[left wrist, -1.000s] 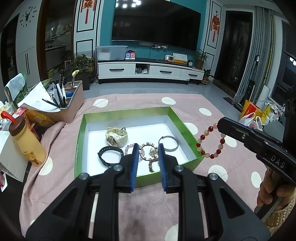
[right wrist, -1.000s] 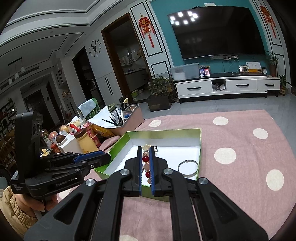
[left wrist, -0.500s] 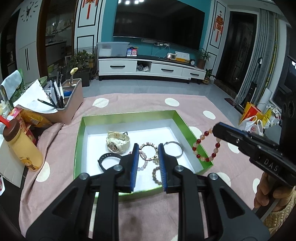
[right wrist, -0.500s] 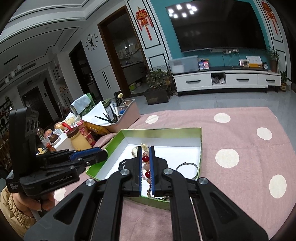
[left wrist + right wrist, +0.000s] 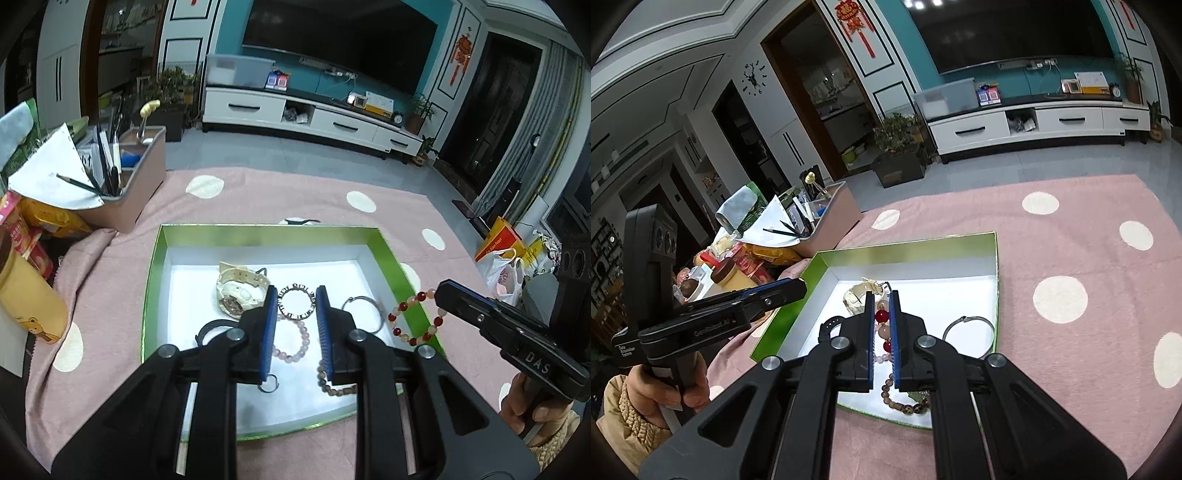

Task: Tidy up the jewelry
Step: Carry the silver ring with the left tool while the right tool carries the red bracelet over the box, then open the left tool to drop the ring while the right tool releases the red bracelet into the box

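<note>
The green-walled box (image 5: 153,266) fills the frame's centre on the pink spotted cloth (image 5: 110,266). At right, the right gripper (image 5: 882,328) is clamped on a red-and-peach bead bracelet (image 5: 415,319) over the box's edge. The left gripper (image 5: 294,328) hovers empty, jaws slightly apart. Next move, I'd judge: lower and release inside.

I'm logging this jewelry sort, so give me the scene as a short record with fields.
surface: pink dotted cloth
container: green box, white inside
in box: cream watch, black band, studded ring bracelet, pink bead bracelet, silver bangle, brown bead bracelet
right gripper: shut on red-and-pale bead bracelet, above the box's edge
left gripper: nothing held, above the box
</note>
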The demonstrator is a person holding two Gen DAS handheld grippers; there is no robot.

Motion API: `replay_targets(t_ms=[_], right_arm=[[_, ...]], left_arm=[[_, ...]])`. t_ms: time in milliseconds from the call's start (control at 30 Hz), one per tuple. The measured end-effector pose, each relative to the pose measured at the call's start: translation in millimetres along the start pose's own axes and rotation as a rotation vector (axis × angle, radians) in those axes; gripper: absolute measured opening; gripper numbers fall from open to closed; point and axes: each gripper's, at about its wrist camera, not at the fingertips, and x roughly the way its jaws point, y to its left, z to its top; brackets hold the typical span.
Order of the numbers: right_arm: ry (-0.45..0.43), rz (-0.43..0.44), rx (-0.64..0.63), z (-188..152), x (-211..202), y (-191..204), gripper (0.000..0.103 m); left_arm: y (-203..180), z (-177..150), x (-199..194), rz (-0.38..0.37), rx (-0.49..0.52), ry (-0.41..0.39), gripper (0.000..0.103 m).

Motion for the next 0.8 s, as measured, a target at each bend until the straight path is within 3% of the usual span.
replay_targets(t_ms=[800], right_arm=[[0.099, -0.038, 0.031, 8.2, 54.6, -6.9, 0.007]], left_arm=[[44.8, 3.4, 48.1, 0.117, -0.048, 0.098, 0.02]])
